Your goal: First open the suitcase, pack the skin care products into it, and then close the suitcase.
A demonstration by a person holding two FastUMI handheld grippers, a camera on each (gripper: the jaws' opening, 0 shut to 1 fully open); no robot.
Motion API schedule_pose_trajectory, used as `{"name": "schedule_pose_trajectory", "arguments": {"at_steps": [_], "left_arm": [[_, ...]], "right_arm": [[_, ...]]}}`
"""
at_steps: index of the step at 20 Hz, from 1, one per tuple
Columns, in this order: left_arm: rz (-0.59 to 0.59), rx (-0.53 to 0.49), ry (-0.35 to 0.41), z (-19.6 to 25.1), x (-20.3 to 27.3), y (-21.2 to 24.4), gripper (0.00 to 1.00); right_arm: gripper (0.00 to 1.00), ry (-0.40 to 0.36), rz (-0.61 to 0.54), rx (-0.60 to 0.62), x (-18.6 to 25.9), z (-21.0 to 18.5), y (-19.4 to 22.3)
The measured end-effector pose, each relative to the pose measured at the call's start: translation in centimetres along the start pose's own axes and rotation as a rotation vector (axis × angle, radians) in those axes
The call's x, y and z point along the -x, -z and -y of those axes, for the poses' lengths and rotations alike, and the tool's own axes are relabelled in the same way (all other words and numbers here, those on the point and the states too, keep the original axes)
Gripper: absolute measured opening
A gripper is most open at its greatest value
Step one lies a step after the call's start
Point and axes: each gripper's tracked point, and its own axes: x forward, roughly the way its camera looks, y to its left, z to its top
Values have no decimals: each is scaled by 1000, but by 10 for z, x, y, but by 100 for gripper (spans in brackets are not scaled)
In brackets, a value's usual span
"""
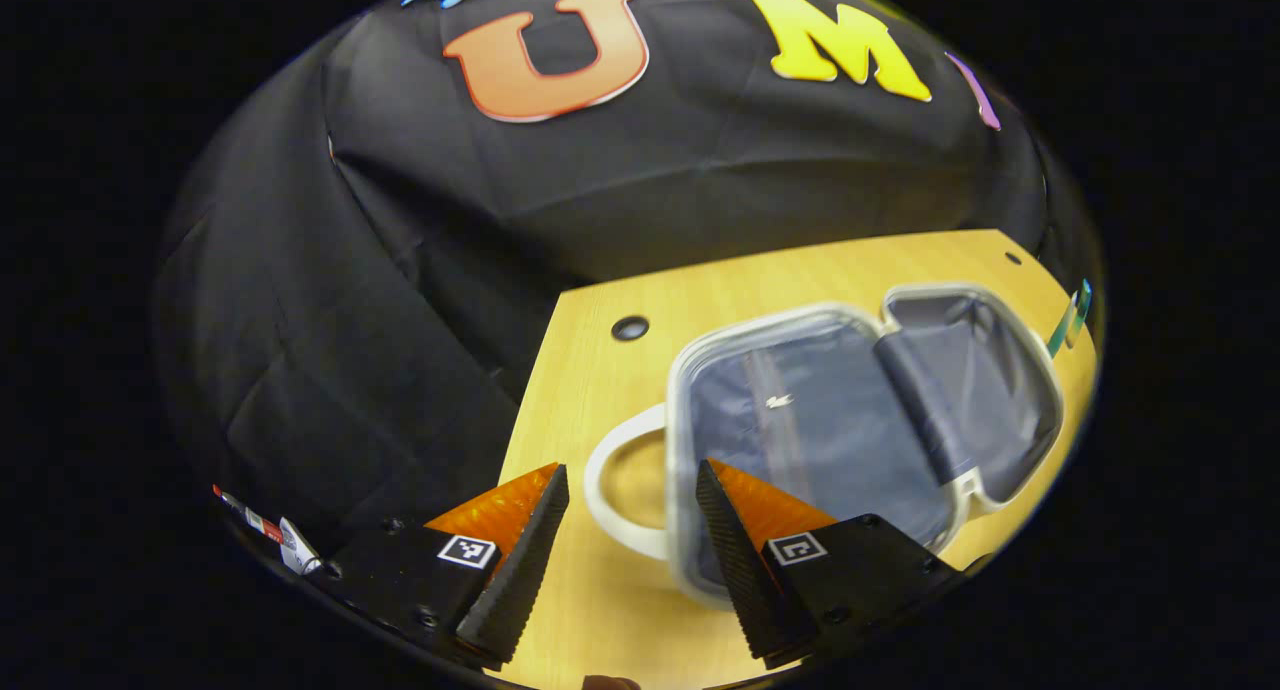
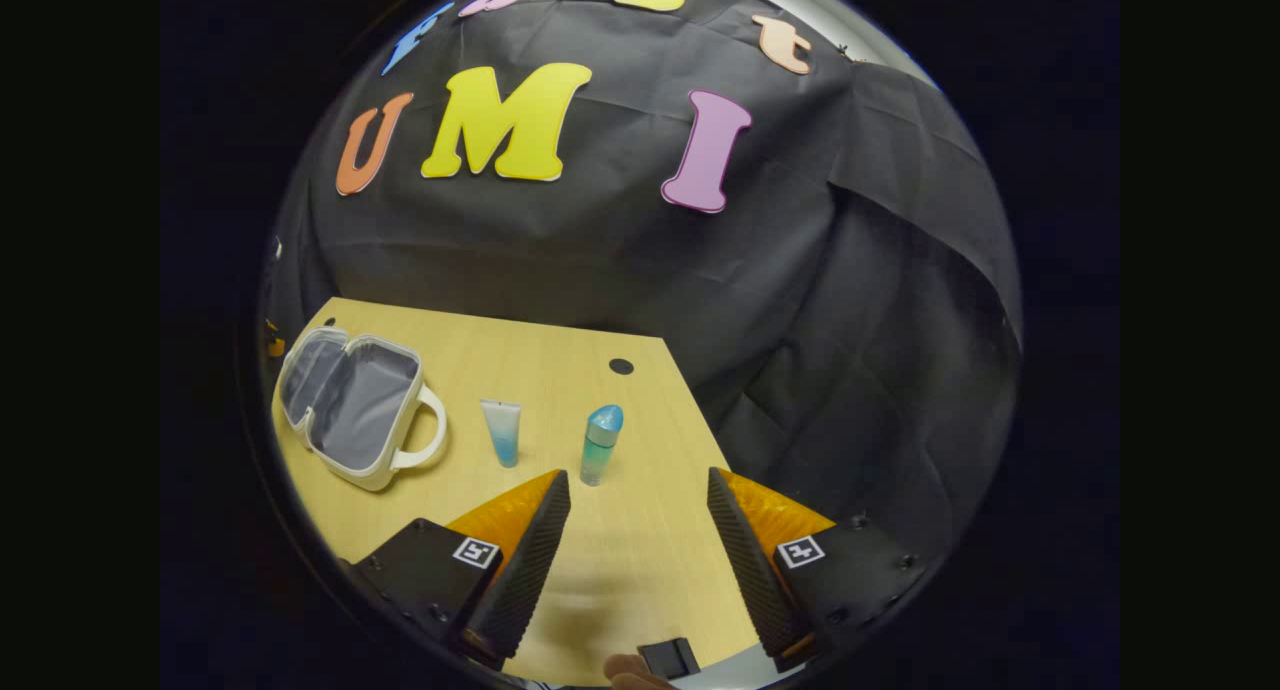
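A staged recording booth is shown rather than a lived-in room. The space is closed off behind and to the sides by creased black cloth (image 2: 620, 260) hung as a wall, with a strip of pale wall seen above its top edge. A single light wood tabletop (image 2: 560, 370) with a round cable hole (image 2: 621, 366) is set against the cloth. Household items are laid out on it well apart: an opened suitcase (image 2: 350, 405), a tube (image 2: 502, 432) and a bottle (image 2: 600, 444).
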Motion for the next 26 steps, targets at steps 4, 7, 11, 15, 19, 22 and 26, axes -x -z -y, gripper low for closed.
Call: {"name": "schedule_pose_trajectory", "arguments": {"at_steps": [4, 7, 11, 15, 19, 22, 26], "left_arm": [[97, 66, 55, 81, 39, -42, 99], [153, 103, 126, 148, 58, -68, 99], [195, 126, 233, 242, 81, -94, 99], [177, 127, 356, 337, 94, -91, 99], [149, 87, 471, 429, 103, -77, 99], [110, 42, 501, 484, 93, -60, 99], [74, 20, 495, 538, 70, -45, 100]], "right_arm": [[82, -28, 24, 8, -7, 13, 1], [82, -42, 22, 9, -15, 31, 4], [82, -48, 13, 0, -27, 57, 10], [82, -50, 5, 10, -35, 85, 20], [82, -37, -16, 11, -44, 115, 30], [82, -11, -23, 28, -53, 138, 36], [82, -2, -57, 50, -65, 160, 54]]}}
